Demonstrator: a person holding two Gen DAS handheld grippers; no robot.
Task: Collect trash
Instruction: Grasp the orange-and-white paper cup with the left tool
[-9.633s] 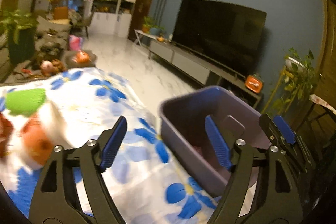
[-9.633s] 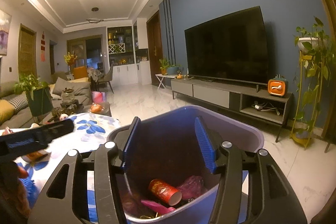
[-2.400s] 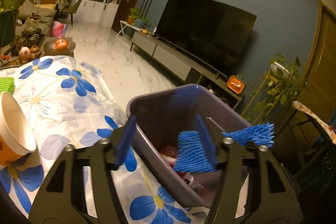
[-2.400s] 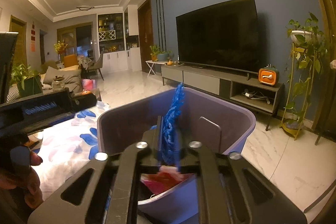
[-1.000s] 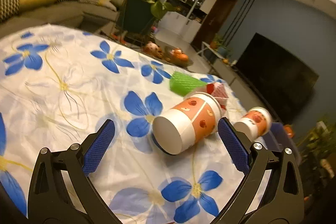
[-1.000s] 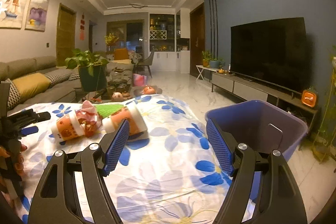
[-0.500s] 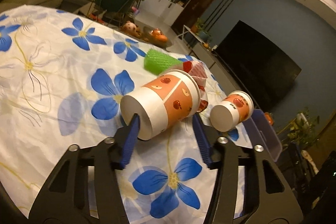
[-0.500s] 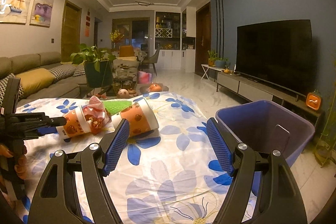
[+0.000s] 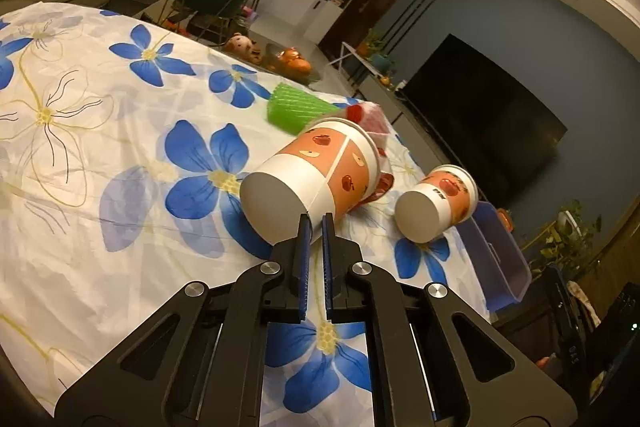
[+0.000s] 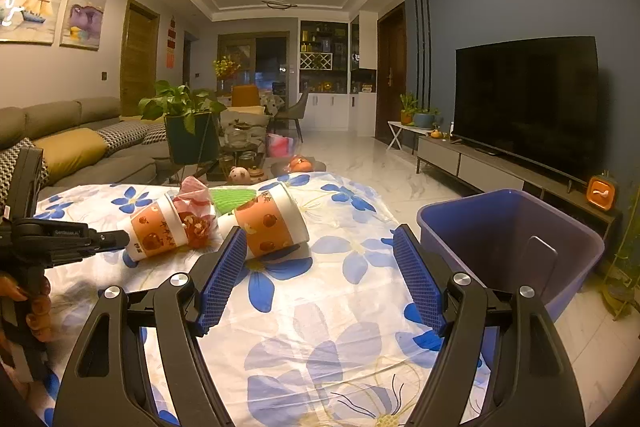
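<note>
Four pieces remain on the counter (image 10: 320,327): two cups, a green net (image 9: 296,109), a wrapper (image 10: 194,207). Your left gripper (image 9: 313,223) pinches the centre cup (image 9: 316,179); your right gripper (image 10: 320,267) is wide, empty. Bin (image 10: 512,247) waits lower right.

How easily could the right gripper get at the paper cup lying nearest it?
Probably easily. The right gripper is open, and that cup lies on its side just ahead, slightly left. Only tablecloth lies between them. The left gripper is at the other cup.
</note>
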